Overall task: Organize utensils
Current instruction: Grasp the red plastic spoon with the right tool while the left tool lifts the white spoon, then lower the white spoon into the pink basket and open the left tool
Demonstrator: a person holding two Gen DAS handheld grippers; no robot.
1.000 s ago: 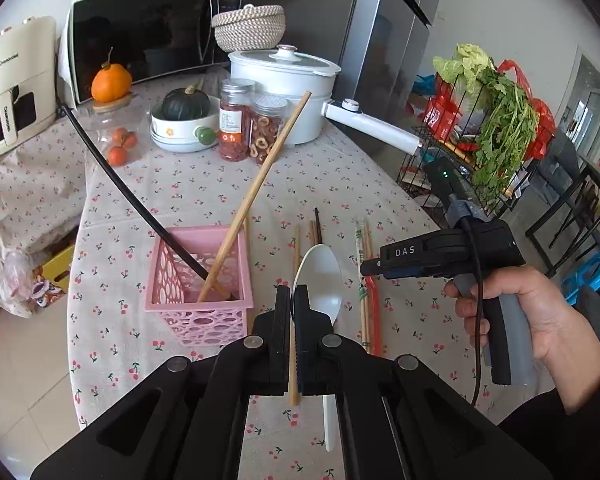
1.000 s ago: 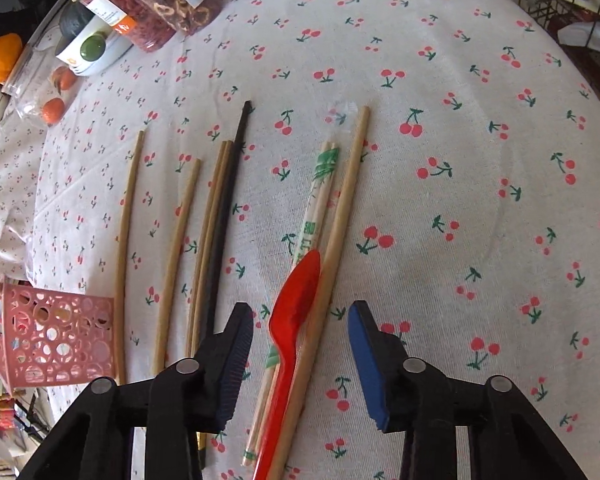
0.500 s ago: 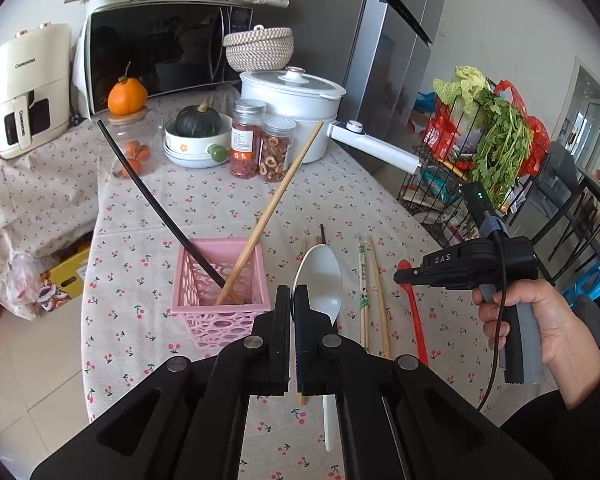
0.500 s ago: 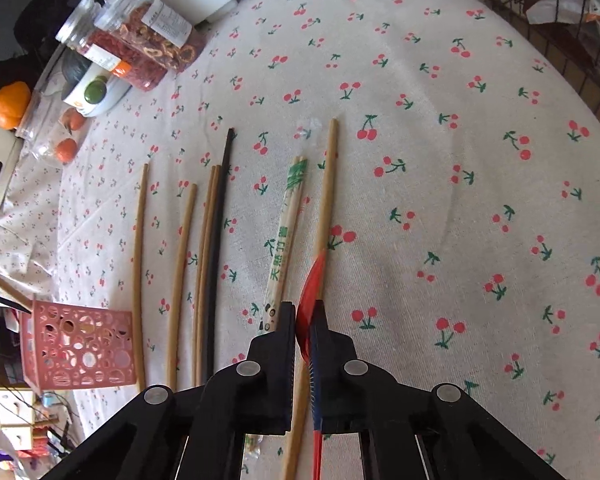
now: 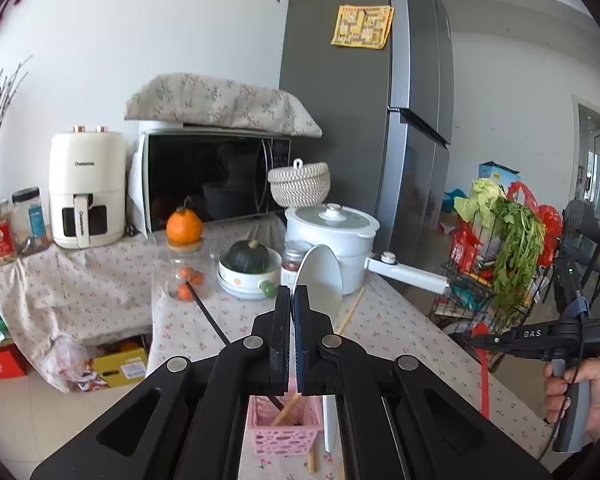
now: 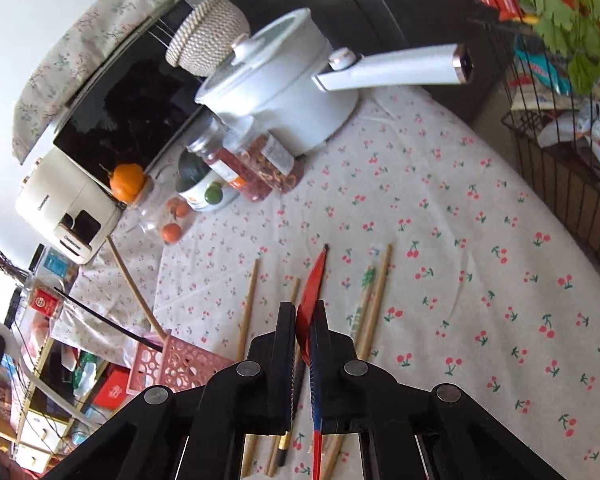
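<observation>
My left gripper point(image 5: 292, 298) is shut on a white spoon point(image 5: 319, 276), held in the air with its bowl up and its handle hanging down. Straight below it sits the pink basket point(image 5: 286, 426), which holds a black and a wooden chopstick. My right gripper point(image 6: 304, 314) is shut on a red spoon point(image 6: 315, 276) lifted off the cloth; the left wrist view shows this right gripper point(image 5: 476, 338) with the red spoon point(image 5: 485, 384) dangling from it. Several wooden chopsticks point(image 6: 248, 308) and a paper-wrapped pair point(image 6: 362, 300) lie on the table under the right gripper.
A white pot point(image 6: 284, 80) with a long handle, spice jars point(image 6: 260, 168), a bowl with a squash point(image 5: 250, 268), a microwave point(image 5: 216, 180) and an air fryer point(image 5: 86, 192) stand at the table's back. A wire rack with greens point(image 5: 512, 248) is to the right. A hand point(image 5: 580, 392) holds the right gripper.
The right gripper closed on the red spoon and lifted it off the table. The left gripper rose and tilted upward, still shut on the white spoon.
</observation>
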